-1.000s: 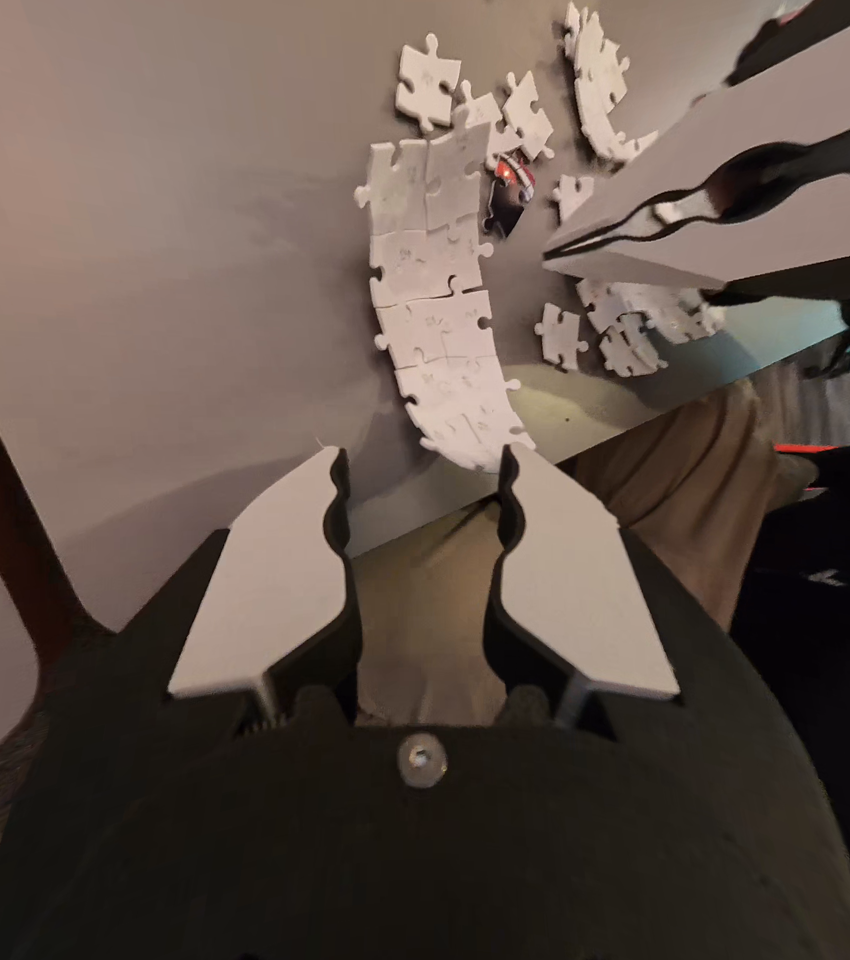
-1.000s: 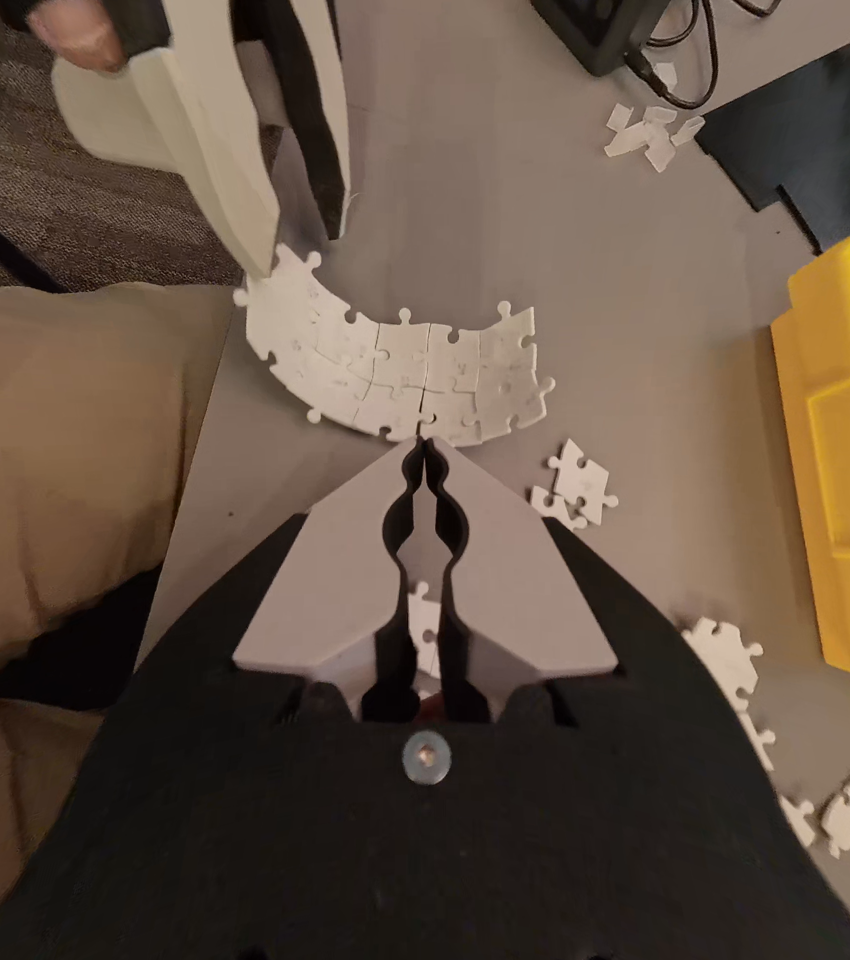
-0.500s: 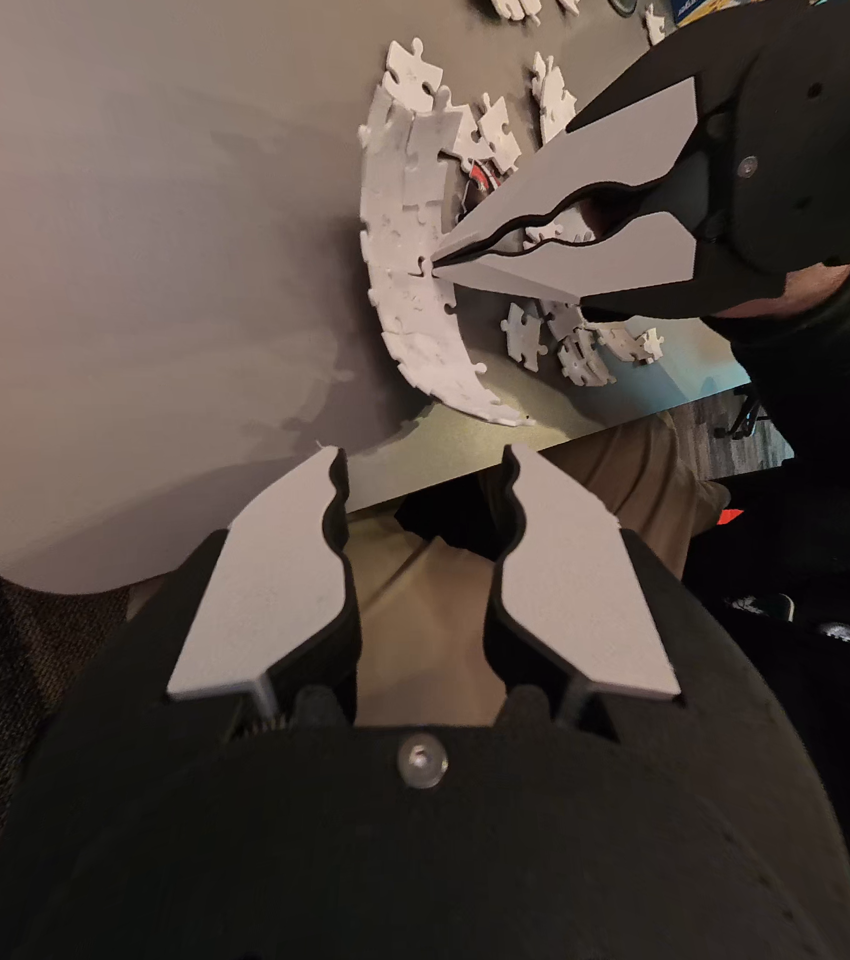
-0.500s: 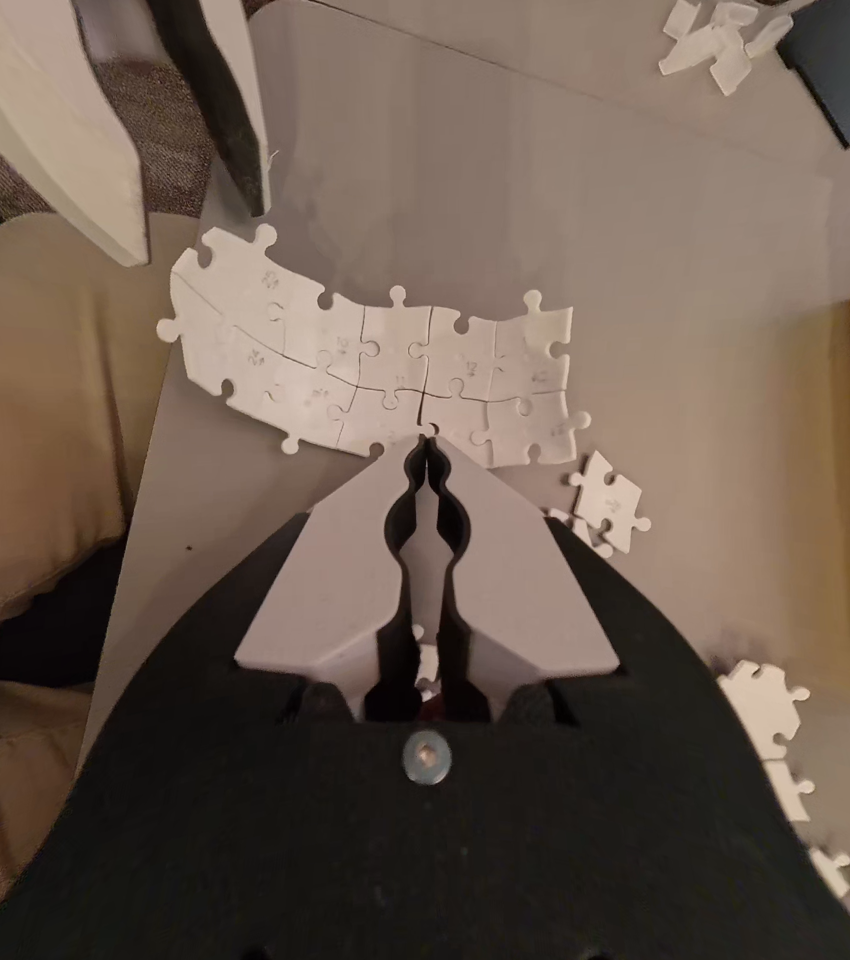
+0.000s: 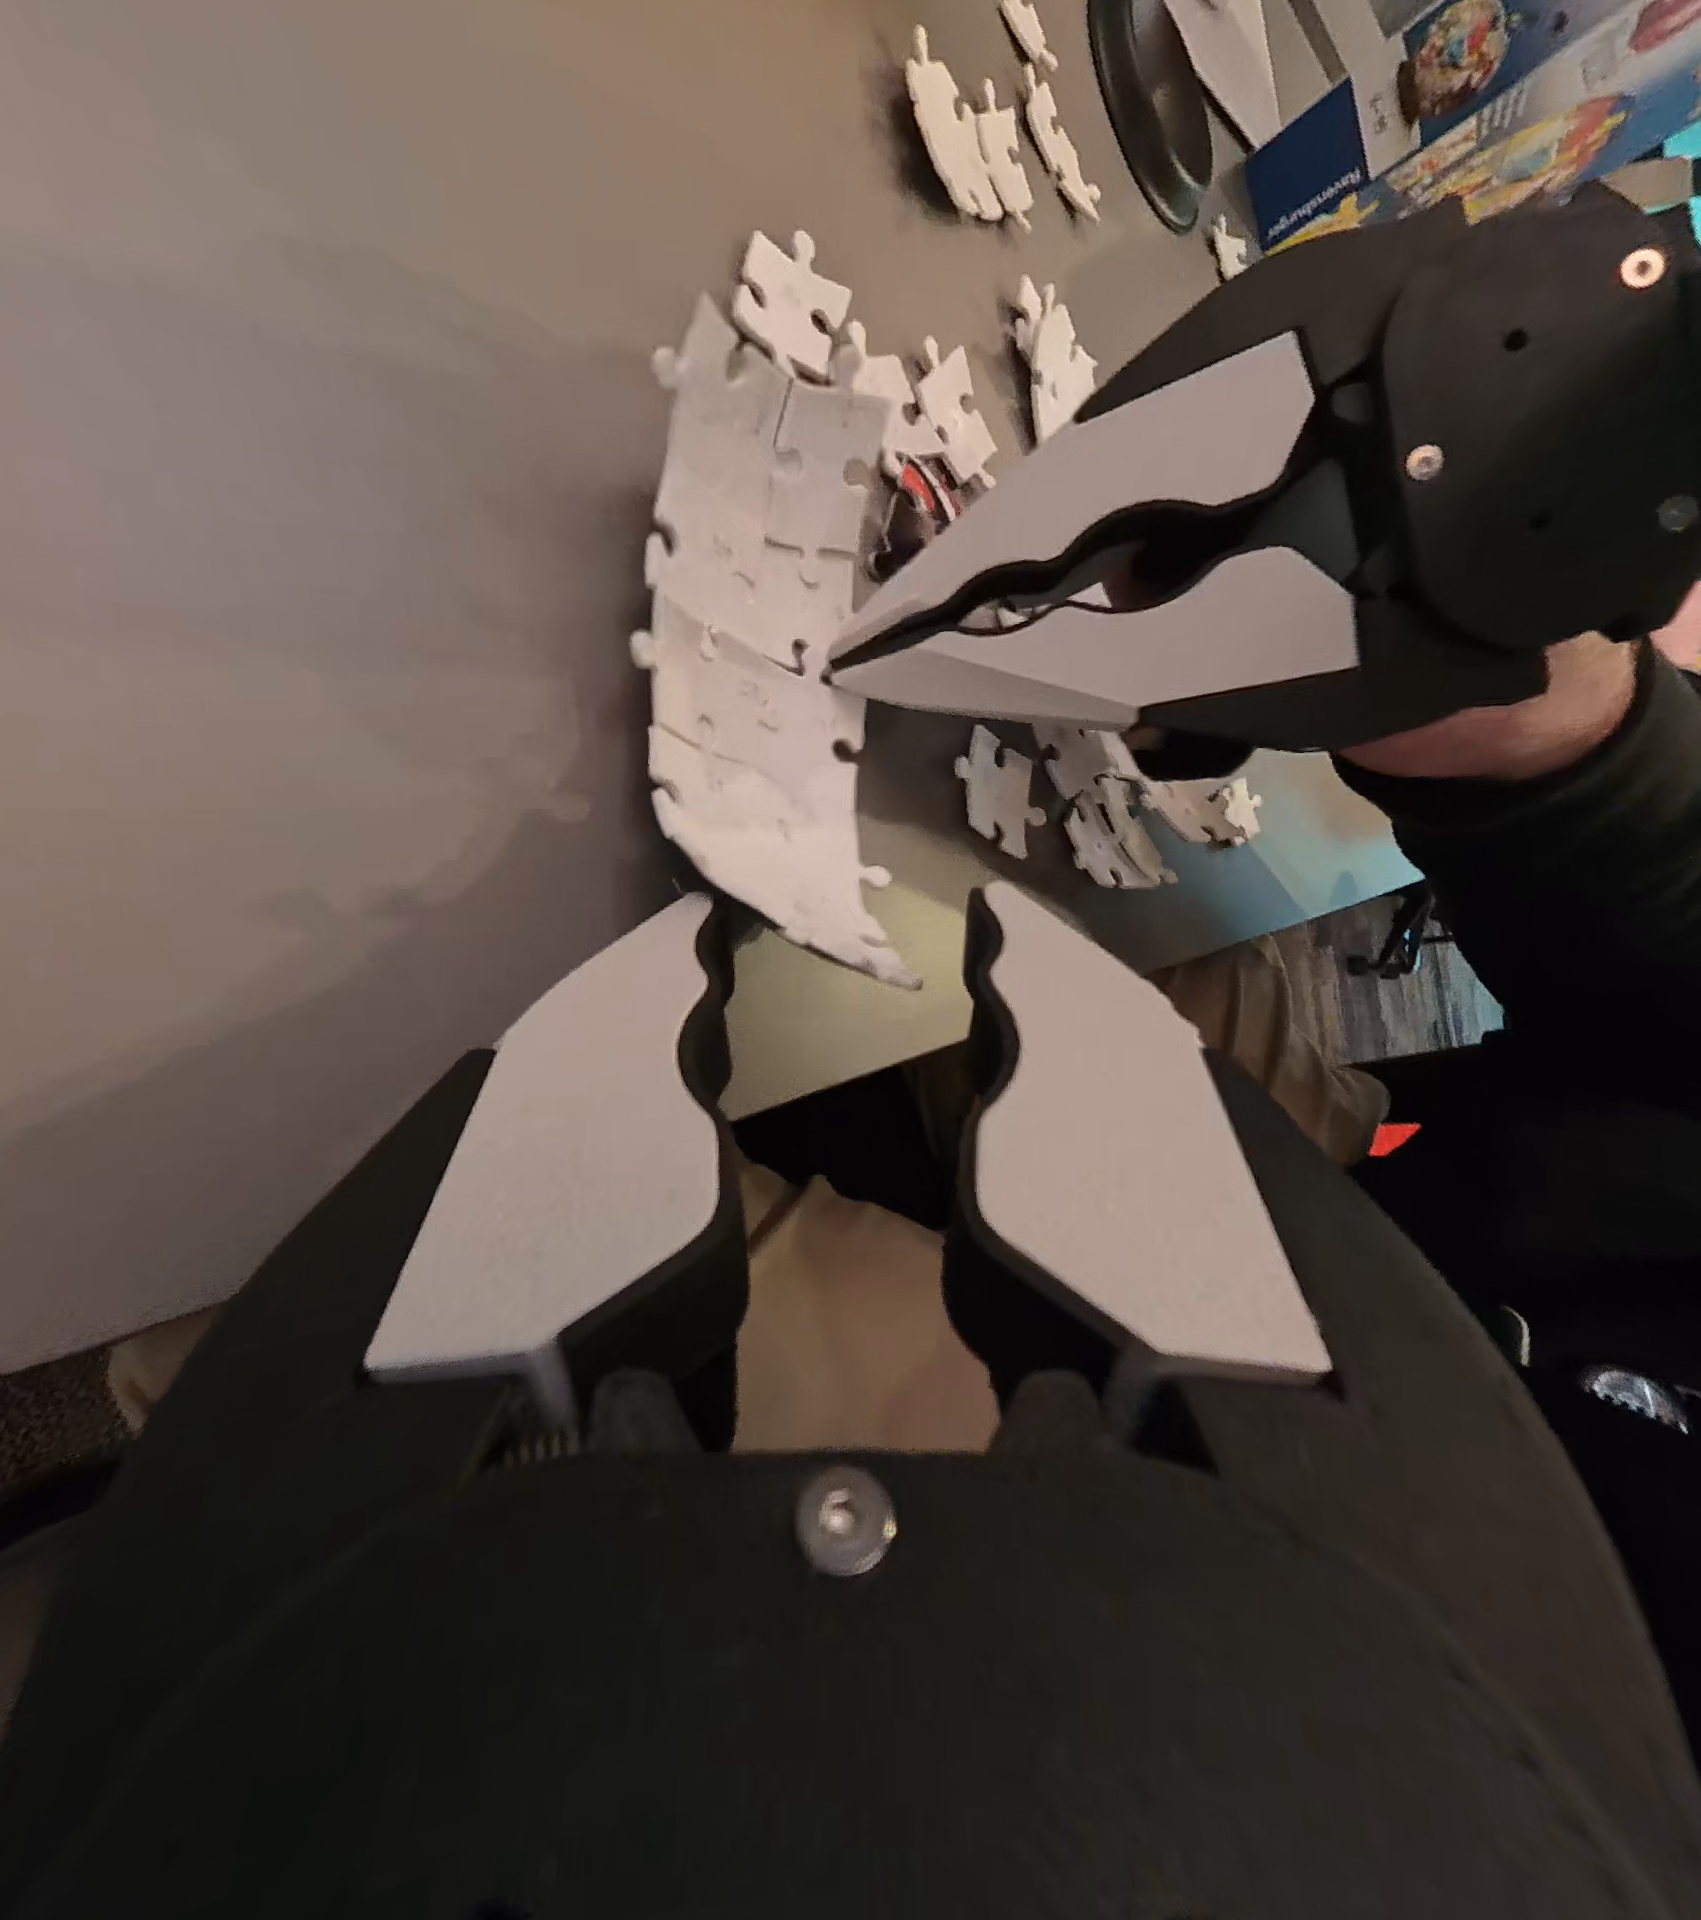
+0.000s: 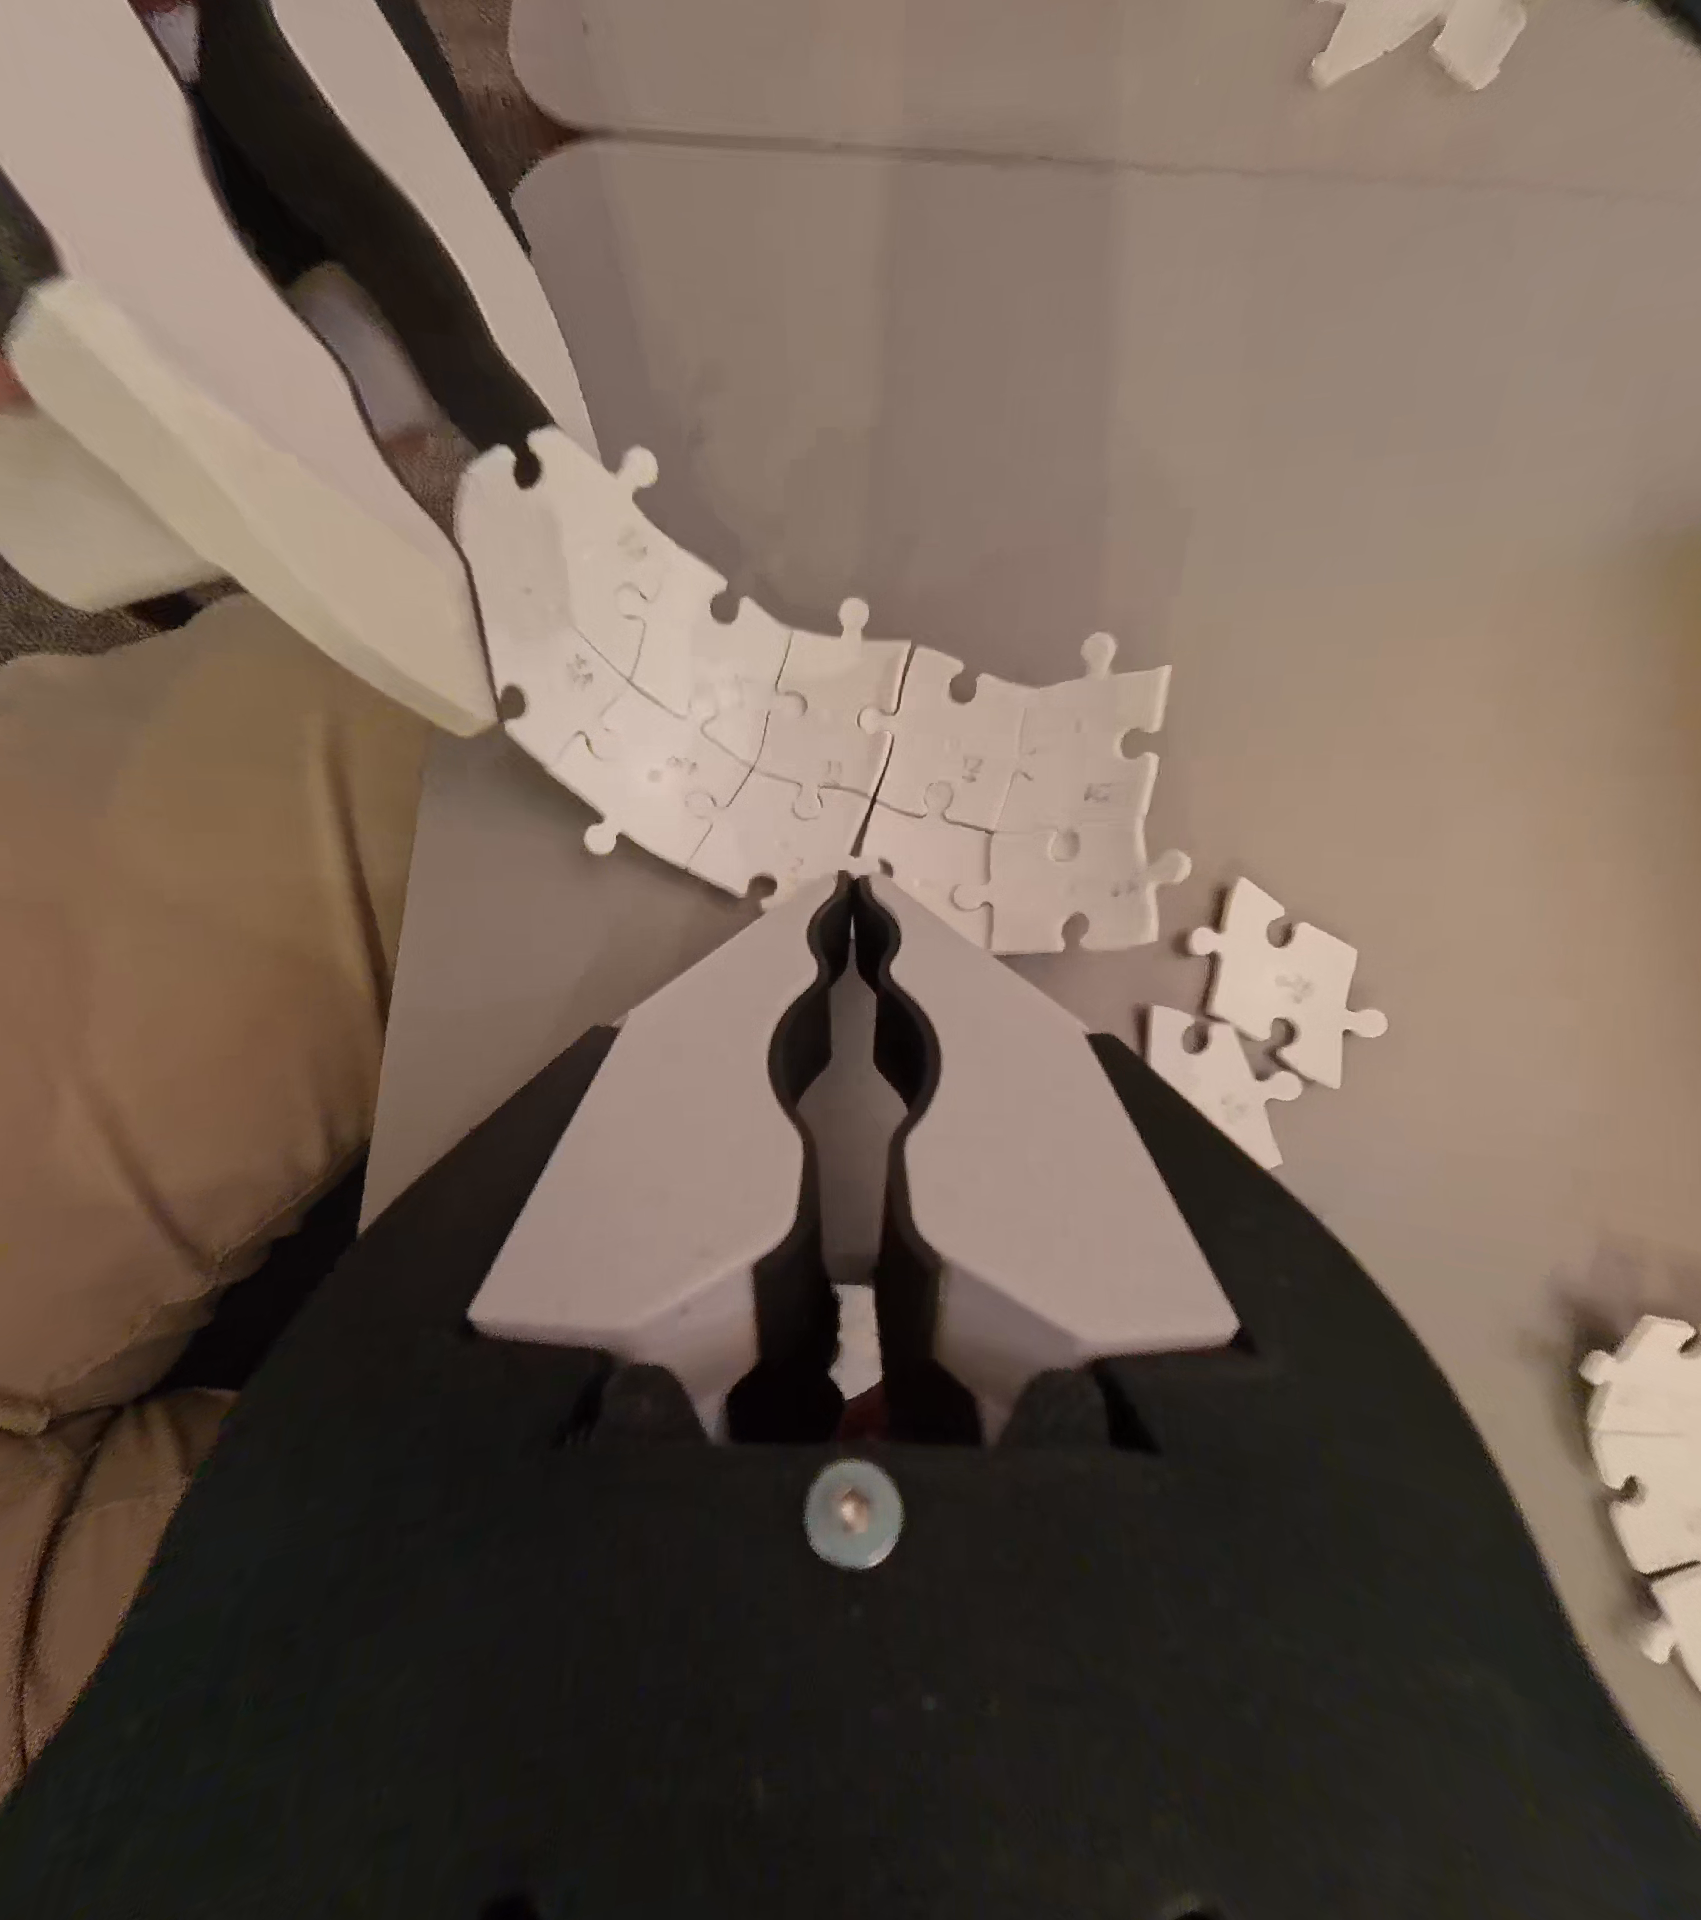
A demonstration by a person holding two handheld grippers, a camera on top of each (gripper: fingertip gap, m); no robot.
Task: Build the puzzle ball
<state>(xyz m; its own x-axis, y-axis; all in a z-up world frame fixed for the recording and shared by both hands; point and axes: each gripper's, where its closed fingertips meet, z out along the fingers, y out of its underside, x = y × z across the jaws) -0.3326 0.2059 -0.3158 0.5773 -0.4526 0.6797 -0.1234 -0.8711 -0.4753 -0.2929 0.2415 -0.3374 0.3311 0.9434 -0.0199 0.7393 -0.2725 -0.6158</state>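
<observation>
While curved puzzle strip [image 6: 825,748] lies at surface [image 6: 1345,520] edge, right gripper [image 6: 851,894] jaws clenched, tips at strip's near edge; left gripper [image 5: 835,935] jaws released, strip's end between tips.

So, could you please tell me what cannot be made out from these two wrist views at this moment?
- Printed faces of the joined puzzle strip: both views show only its white back.
- Contact of the left gripper with the strip's end: in the right wrist view its fingers hide that edge.
- A dark red object: left wrist view, hidden behind the strip and the right gripper.
- Markings on the piece backs: too small.
</observation>
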